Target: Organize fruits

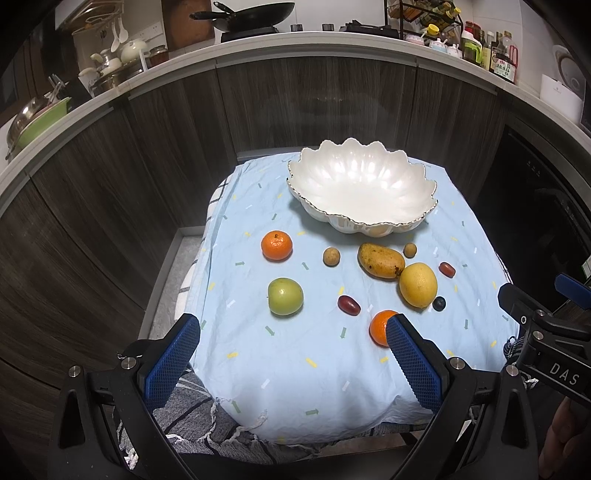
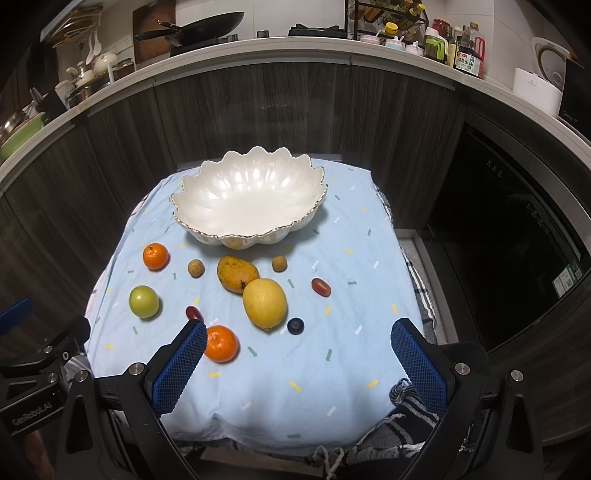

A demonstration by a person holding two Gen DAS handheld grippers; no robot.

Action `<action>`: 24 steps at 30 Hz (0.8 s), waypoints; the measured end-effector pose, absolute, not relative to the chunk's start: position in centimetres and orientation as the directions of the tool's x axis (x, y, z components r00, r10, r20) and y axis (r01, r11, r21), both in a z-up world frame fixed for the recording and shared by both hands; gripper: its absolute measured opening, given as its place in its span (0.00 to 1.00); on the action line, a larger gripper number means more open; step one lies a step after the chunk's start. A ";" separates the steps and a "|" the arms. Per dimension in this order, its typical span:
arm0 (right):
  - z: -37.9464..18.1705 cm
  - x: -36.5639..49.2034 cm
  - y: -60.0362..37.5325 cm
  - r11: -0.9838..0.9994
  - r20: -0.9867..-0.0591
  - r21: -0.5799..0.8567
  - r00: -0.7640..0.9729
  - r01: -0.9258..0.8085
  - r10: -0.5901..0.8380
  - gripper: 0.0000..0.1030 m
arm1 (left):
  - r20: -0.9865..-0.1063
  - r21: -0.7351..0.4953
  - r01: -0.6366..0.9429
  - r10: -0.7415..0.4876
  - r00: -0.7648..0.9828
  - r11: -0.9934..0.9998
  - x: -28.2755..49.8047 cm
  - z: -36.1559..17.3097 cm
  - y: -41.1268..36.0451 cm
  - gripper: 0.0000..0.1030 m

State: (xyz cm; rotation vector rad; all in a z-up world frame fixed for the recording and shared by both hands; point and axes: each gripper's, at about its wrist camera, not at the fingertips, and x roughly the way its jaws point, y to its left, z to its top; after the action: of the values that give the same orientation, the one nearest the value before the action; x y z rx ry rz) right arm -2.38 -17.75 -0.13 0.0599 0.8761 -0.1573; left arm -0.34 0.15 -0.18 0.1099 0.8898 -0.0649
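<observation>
- Left gripper [image 1: 291,334]: spread wide, nothing between the blue pads, poised above the near edge of the light blue cloth [image 1: 332,373].
- Right gripper [image 2: 299,338]: likewise spread wide and empty, poised over the near part of the same cloth.
- White scalloped bowl [image 1: 360,184] with a gold rim: at the far side of the cloth, nothing inside.
- Tangerine [image 1: 276,246]: far left of the fruit group, alone on the cloth.
- Green apple [image 1: 285,296]: nearer than that tangerine, on the left, apart from the rest.
- Second tangerine [image 2: 221,342]: nearest fruit, just beside the right gripper's left finger in the right wrist view; partly hidden behind the left gripper's right finger in the left wrist view.
- Mango [image 1: 380,260]: in front of the bowl, touching or all but touching the lemon [image 1: 418,285] on its near right.
- Blueberry [image 1: 439,303]: just beside the lemon's near right end.
- Two small tan round fruits, perhaps longans: one [image 1: 331,256] left of the mango, the other [image 1: 410,250] right of it, close under the bowl.
- Two dark red oval fruits, exact kind unclear: one [image 1: 348,305] between apple and lemon, the other [image 1: 447,269] right of the lemon.
- Dark wood-grain cabinet fronts [image 1: 155,155] behind the cloth, a pale counter above carrying a black wok [image 1: 255,14] and bottles [image 1: 495,51].
- Striped grey fabric [image 1: 207,432] under the cloth's near edge.
</observation>
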 end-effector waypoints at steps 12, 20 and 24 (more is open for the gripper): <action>-0.3 -2.3 -17.7 0.987 -0.770 -0.012 0.628 0.162 -0.113 0.98 | -0.779 0.069 0.102 -0.011 0.627 0.992 -0.3 -0.2 0.2 0.99; -0.5 -2.3 -17.8 0.987 -0.772 -0.010 0.626 0.163 -0.111 0.98 | -0.787 0.055 0.104 -0.021 0.617 0.993 -0.6 -0.8 0.2 0.99; -0.6 -2.3 -17.9 0.987 -0.772 -0.008 0.626 0.162 -0.109 0.98 | -0.788 0.057 0.101 -0.018 0.616 0.993 -0.6 -0.8 0.1 0.98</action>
State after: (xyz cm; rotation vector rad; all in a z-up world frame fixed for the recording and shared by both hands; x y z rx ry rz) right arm -2.32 -17.85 -0.63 0.0640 0.8812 -0.1558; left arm -0.61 0.14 -0.80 0.0991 0.9054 -0.0687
